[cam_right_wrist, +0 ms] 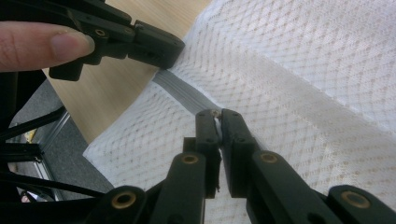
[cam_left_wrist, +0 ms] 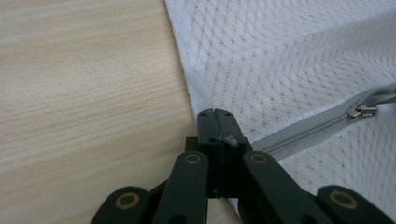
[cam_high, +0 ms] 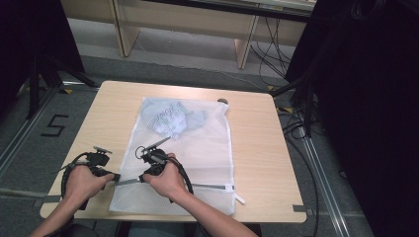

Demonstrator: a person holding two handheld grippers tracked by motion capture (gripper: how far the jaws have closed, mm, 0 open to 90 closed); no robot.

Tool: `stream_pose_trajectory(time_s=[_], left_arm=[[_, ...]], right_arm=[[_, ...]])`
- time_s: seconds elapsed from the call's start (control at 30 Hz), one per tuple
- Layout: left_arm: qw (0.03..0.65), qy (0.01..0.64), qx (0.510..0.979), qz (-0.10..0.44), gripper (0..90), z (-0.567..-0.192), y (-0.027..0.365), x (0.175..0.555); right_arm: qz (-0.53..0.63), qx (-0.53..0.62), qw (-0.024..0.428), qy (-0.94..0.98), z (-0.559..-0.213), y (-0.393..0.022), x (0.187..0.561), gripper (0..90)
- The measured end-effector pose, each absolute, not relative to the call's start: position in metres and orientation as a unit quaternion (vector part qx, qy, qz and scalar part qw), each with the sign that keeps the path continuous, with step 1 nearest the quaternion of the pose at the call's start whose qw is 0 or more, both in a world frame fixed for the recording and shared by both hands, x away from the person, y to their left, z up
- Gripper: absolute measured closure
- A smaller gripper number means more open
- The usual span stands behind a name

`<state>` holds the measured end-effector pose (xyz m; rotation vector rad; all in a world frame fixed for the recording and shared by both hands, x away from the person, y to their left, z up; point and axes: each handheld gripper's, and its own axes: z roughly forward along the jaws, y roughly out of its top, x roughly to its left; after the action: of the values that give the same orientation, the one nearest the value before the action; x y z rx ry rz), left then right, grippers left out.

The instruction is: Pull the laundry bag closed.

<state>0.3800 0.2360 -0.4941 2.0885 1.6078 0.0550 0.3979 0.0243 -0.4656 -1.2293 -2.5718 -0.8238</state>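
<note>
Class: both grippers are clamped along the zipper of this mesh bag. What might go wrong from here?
1. The right gripper seems shut on the zipper pull; the small tab may slip out.
2. The left gripper pinches only the zipper end at the bag edge, so the mesh may bunch or pull free.
3. The garment inside could shift.

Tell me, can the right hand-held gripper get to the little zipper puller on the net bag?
Probably yes. The right hand-held gripper is shut right on the grey zipper of the mesh bag, and the puller lies uncovered on that line, nothing in between.
</note>
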Motion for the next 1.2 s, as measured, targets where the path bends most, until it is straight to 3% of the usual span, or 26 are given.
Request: stream_pose_trajectory(time_s=[1.2], left_arm=[[0.253,0.595,0.763,0.015,89.9,-0.494,0.236,0.380]], right_arm=[[-0.278,-0.412,0.082,-0.864,-0.462,0.001,0.398,87.1]])
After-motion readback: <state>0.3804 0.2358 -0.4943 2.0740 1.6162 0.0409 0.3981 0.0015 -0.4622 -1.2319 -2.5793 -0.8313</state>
